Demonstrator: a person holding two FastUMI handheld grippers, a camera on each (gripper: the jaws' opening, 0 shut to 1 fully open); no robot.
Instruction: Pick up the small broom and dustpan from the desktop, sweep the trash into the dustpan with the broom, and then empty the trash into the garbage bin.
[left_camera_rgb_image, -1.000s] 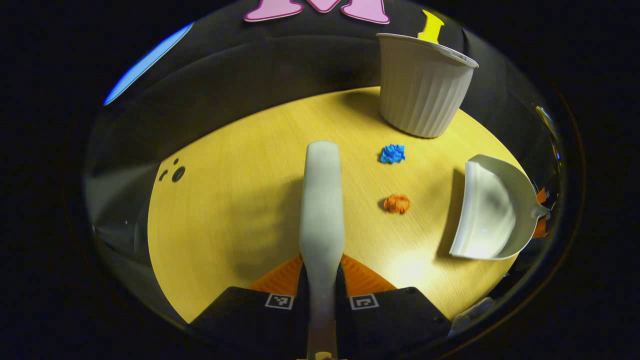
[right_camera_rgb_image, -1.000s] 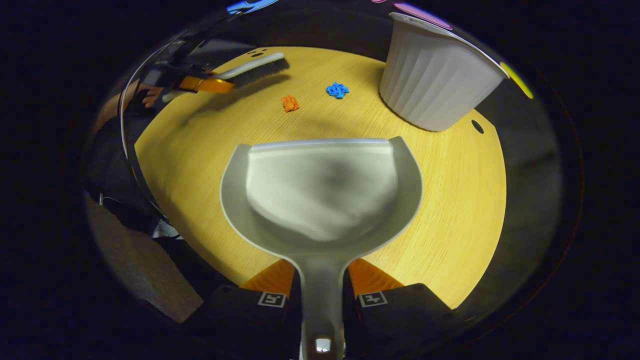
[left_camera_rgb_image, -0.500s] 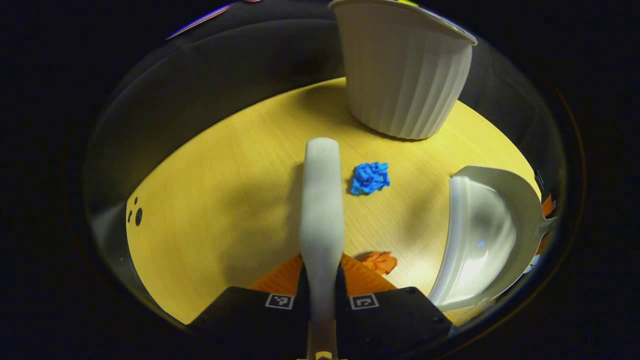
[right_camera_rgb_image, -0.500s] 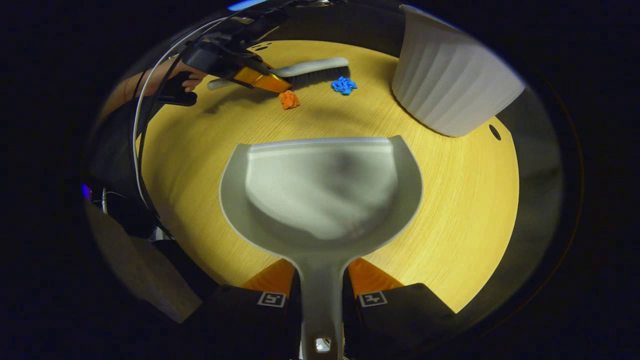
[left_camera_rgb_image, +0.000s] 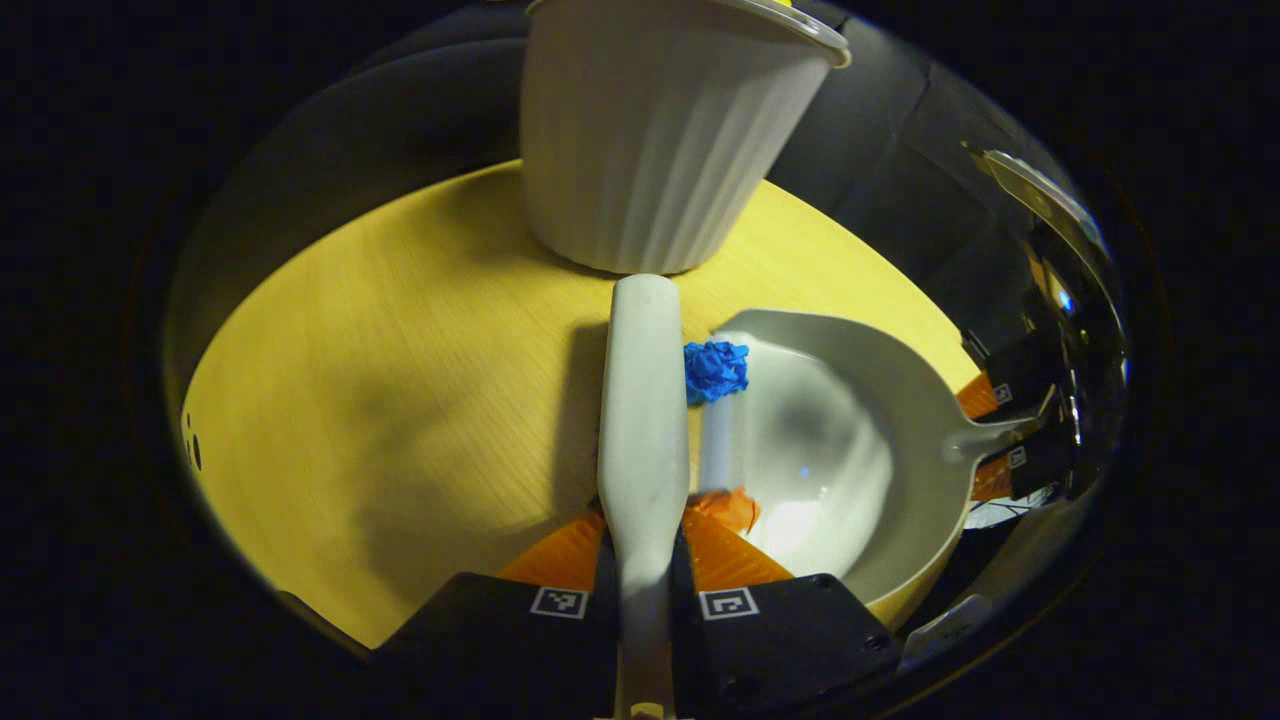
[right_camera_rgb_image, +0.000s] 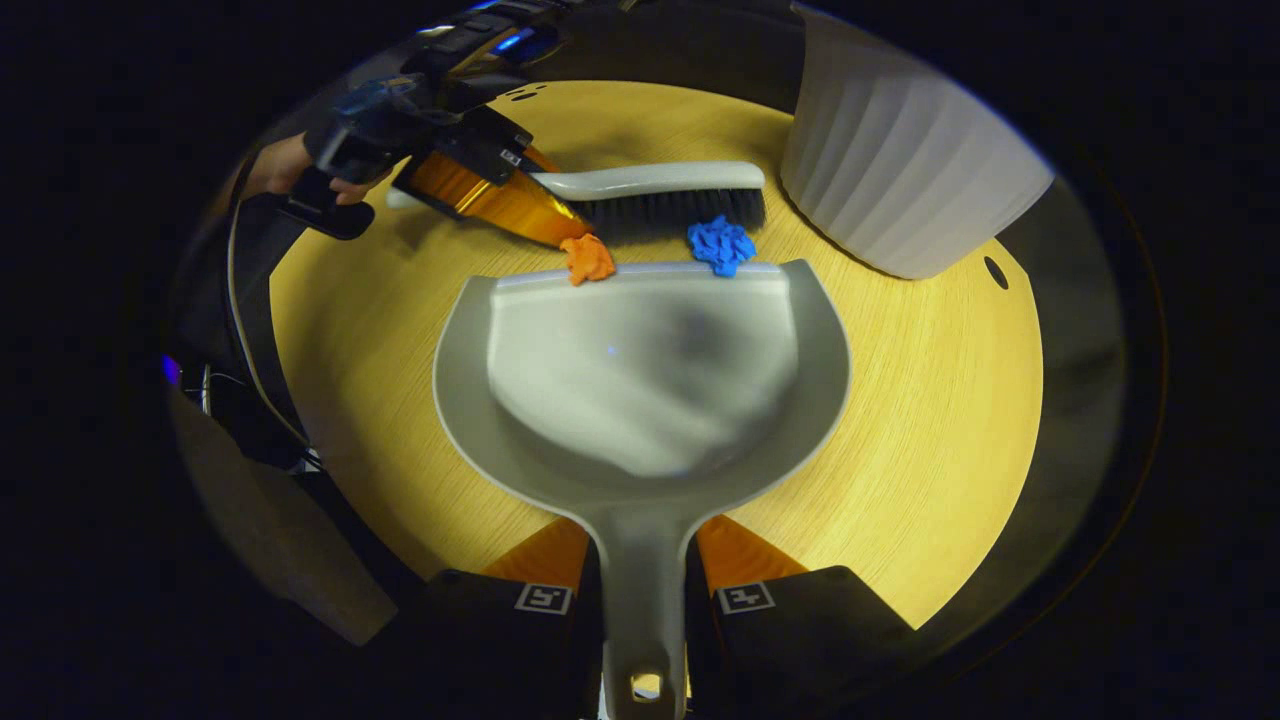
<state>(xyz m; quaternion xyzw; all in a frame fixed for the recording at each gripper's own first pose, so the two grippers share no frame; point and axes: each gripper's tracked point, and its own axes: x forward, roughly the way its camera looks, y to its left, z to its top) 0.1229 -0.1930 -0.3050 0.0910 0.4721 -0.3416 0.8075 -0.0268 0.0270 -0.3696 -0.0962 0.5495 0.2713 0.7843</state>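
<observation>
My left gripper (left_camera_rgb_image: 642, 560) is shut on the handle of the small white broom (left_camera_rgb_image: 643, 400), whose dark bristles (right_camera_rgb_image: 670, 208) rest on the wooden table just beyond the dustpan's lip. My right gripper (right_camera_rgb_image: 640, 565) is shut on the handle of the pale dustpan (right_camera_rgb_image: 640, 375), which lies flat on the table. A crumpled blue scrap (right_camera_rgb_image: 722, 245) and a crumpled orange scrap (right_camera_rgb_image: 588, 259) sit right at the dustpan's front edge, pressed between bristles and lip. The left gripper (right_camera_rgb_image: 480, 190), held by a hand (right_camera_rgb_image: 285, 165), also shows far off in the right gripper view.
The white ribbed garbage bin (left_camera_rgb_image: 655, 130) stands on the round yellow table (left_camera_rgb_image: 400, 380) just beyond the broom's tip; it is at the upper right in the right gripper view (right_camera_rgb_image: 900, 170). Small dark holes (right_camera_rgb_image: 995, 272) mark the tabletop near its edge.
The broom has swept toward the dustpan, pushing both scraps from open table up to the pan's lip. The dustpan has stayed nearly still.
</observation>
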